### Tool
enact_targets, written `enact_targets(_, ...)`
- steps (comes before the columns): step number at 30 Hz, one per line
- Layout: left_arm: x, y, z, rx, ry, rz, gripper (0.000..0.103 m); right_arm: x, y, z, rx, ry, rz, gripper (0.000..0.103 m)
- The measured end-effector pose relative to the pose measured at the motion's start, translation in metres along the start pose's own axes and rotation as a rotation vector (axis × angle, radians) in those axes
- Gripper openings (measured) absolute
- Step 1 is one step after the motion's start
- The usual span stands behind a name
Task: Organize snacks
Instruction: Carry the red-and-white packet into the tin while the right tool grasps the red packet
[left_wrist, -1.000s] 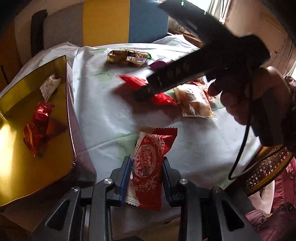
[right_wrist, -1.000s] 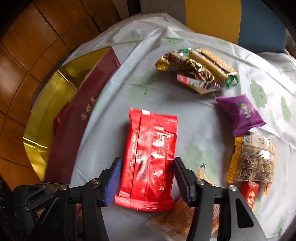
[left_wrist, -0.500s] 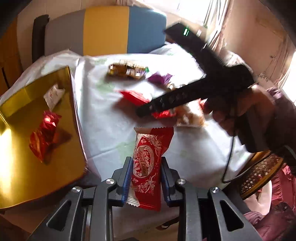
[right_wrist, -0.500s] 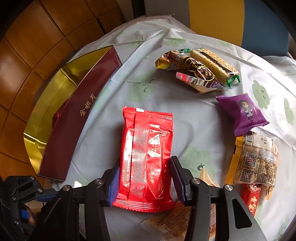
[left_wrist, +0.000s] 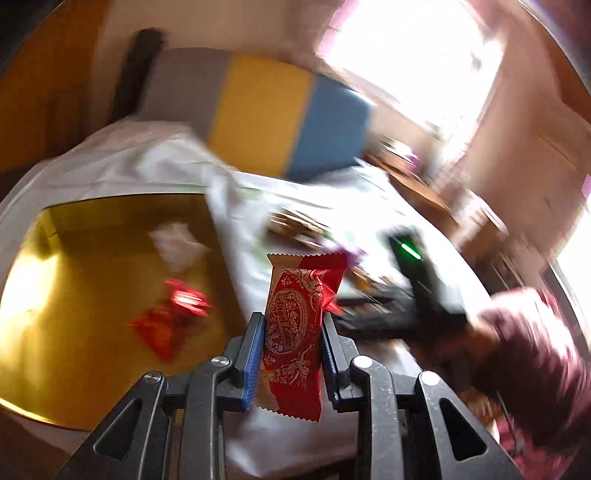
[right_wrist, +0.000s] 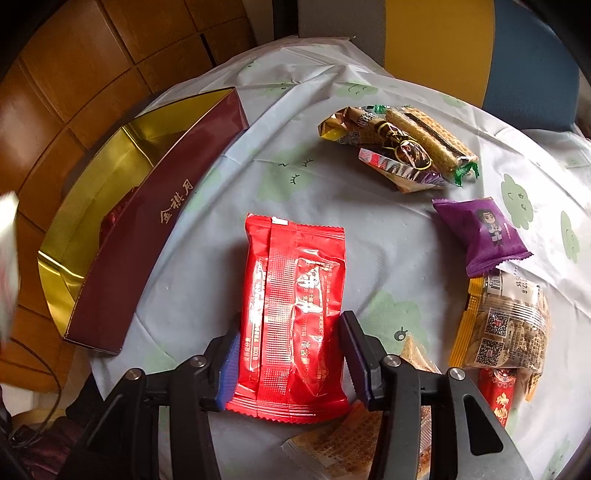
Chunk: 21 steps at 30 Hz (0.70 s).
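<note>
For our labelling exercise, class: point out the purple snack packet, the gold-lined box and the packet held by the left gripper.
purple snack packet (right_wrist: 482, 230), right wrist view, middle of its face.
gold-lined box (right_wrist: 159, 236), right wrist view, maroon outer wall.
red-and-white snack packet (left_wrist: 295, 325), left wrist view, printed oval label.

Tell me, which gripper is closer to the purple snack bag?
Right. The right gripper sits on the table around the big red packet, with the purple snack bag just off to its right. The left gripper is over by the gold box, holding a small red-and-white packet.
</note>
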<state>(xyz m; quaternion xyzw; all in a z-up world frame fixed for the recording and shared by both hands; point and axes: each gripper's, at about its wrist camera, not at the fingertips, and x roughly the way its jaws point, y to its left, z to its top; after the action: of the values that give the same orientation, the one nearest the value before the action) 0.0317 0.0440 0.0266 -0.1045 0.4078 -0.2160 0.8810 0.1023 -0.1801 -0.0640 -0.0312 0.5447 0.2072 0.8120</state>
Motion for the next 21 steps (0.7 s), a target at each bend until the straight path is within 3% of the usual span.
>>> enact_targets(4,0.013,0.058,0.027,-0.221,0.041,0.099,0.029,0.0,0.001,0.0,-0.01,-0.001,-0.014,0.05)
enact_targets(8,0.041,0.099,0.048,-0.308,0.061,0.187,0.029,0.002,0.002,0.002,-0.017,-0.001,-0.019,0.05)
enact_targets(11,0.064,0.114,0.06,-0.325,0.086,0.239,0.029,0.002,0.003,0.002,-0.023,-0.002,-0.022,0.051)
enact_targets(21,0.11,0.139,0.084,-0.337,0.142,0.3,0.03,0.001,0.003,0.001,-0.035,-0.006,-0.03,0.051)
